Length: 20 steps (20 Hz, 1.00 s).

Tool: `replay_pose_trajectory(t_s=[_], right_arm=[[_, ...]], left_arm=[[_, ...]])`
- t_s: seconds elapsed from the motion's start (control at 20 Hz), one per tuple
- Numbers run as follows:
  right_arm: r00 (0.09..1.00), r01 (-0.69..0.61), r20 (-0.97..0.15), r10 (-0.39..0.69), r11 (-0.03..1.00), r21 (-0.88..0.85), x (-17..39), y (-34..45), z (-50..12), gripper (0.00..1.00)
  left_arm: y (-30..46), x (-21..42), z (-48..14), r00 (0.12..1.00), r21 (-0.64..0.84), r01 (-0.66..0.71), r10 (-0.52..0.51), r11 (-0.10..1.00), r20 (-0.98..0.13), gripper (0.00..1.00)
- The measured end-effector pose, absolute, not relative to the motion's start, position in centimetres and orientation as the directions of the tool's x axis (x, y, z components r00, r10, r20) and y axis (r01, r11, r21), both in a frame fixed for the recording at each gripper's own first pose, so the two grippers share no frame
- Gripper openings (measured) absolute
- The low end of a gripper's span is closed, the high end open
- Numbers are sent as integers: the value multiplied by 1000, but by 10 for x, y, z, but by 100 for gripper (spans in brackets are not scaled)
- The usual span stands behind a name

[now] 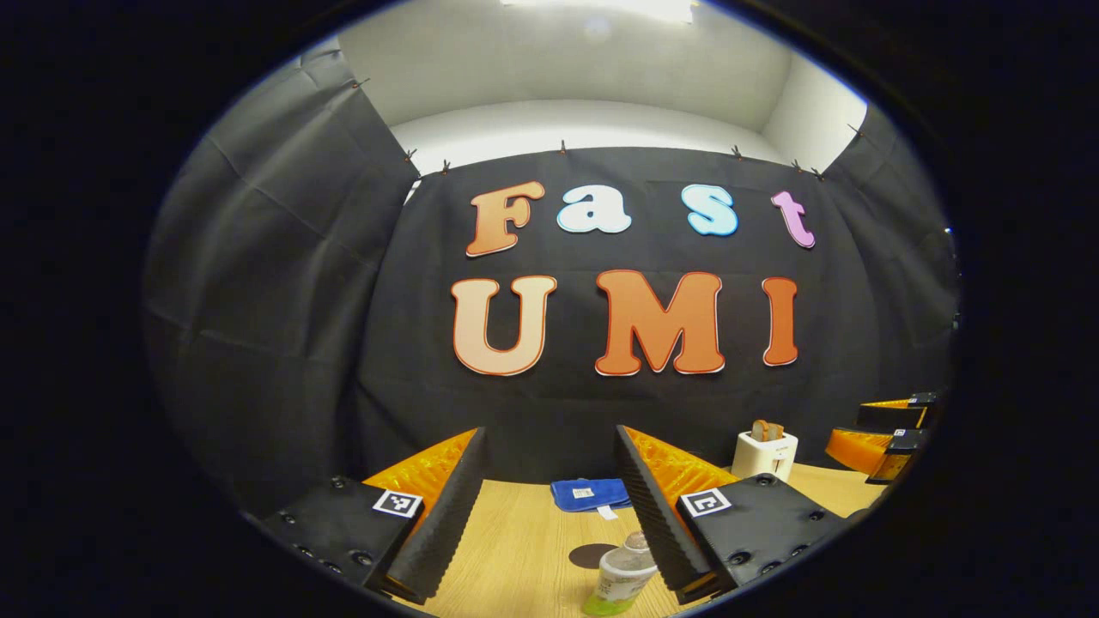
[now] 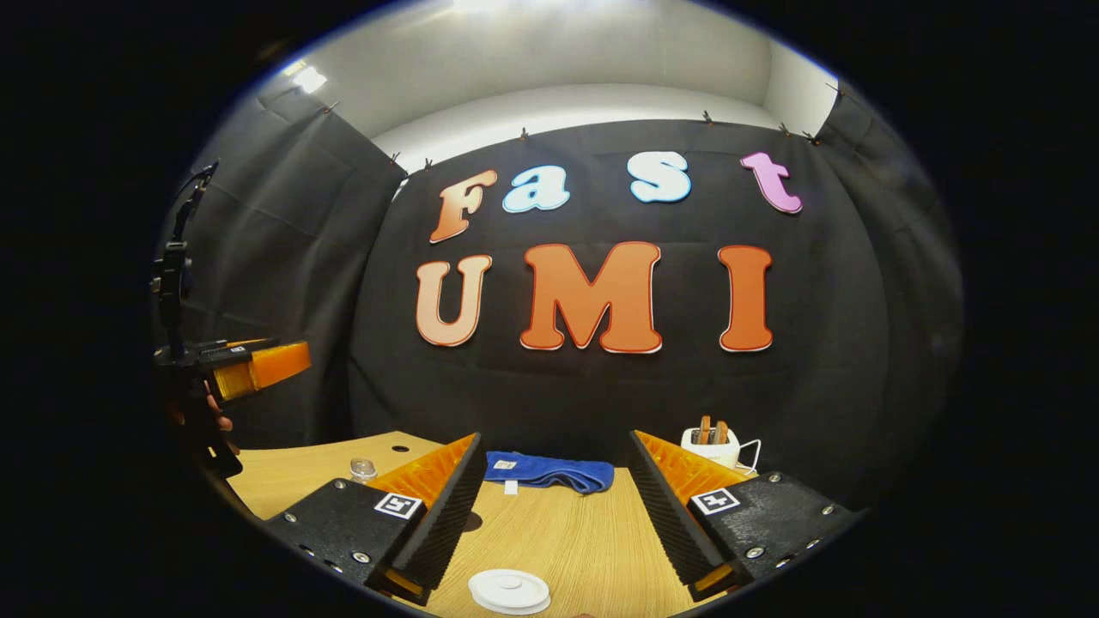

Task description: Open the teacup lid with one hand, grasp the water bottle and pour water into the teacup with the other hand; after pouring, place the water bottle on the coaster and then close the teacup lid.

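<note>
i have my left tool [image 1: 549,506] spread wide above the desk [image 1: 524,549], nothing between its fingers. the water bottle [image 1: 622,577] stands upright low in the left gripper view, just beside the inner face of the finger on the right of that view and partly tucked behind it; i cannot tell whether they touch. a dark round coaster [image 1: 592,555] lies flat on the desk just behind the bottle, between the fingers' lines. farther back a folded blue cloth [image 1: 591,494] lies against the booth wall, and a white toaster [image 1: 764,453] with bread in it stands off to the right. at the far right edge of this view i see the right tool [image 1: 889,433], held above the desk.

my right tool [image 2: 554,502] is also spread, holding nothing. in the right gripper view a white teacup lid [image 2: 509,591] sits low between the fingers, nearer the one on the left of that view, apart from both. the blue cloth [image 2: 549,470] lies beyond, and the toaster [image 2: 711,442] stands to the right behind the finger. the bottle's cap [image 2: 363,469] peeks over the finger on the left. the left tool [image 2: 258,365] hangs well off to the left, a hand [image 2: 219,421] under it.
</note>
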State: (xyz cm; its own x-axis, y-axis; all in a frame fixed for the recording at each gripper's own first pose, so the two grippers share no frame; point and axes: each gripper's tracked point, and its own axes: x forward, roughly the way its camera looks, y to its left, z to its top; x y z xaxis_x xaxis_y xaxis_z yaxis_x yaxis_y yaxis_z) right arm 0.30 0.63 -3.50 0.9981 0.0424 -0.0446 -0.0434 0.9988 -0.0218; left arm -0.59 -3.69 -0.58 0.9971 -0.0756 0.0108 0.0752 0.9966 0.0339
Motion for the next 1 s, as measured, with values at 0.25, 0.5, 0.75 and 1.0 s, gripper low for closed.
replay_pose_trajectory(t_s=[0.25, 0.5, 0.75, 1.0], right_arm=[[989, -59, -133, 59, 998, 3, 0, 10, -74, 98], [975, -107, -195, 107, 994, 13, -2, 23, -112, 98], [946, -145, -289, 147, 989, 28, -2, 39, -165, 99], [906, -162, -394, 157, 987, 21, -4, 47, -213, 84]], left_arm=[[-55, -14, -35, 991, 70, 131, -128, 989, -42, 94], [-64, -28, -61, 984, 61, 168, -164, 984, -66, 94], [-62, -34, -95, 979, 79, 174, -163, 982, -122, 94], [-59, -37, -115, 973, 74, 175, -161, 982, -163, 94]])
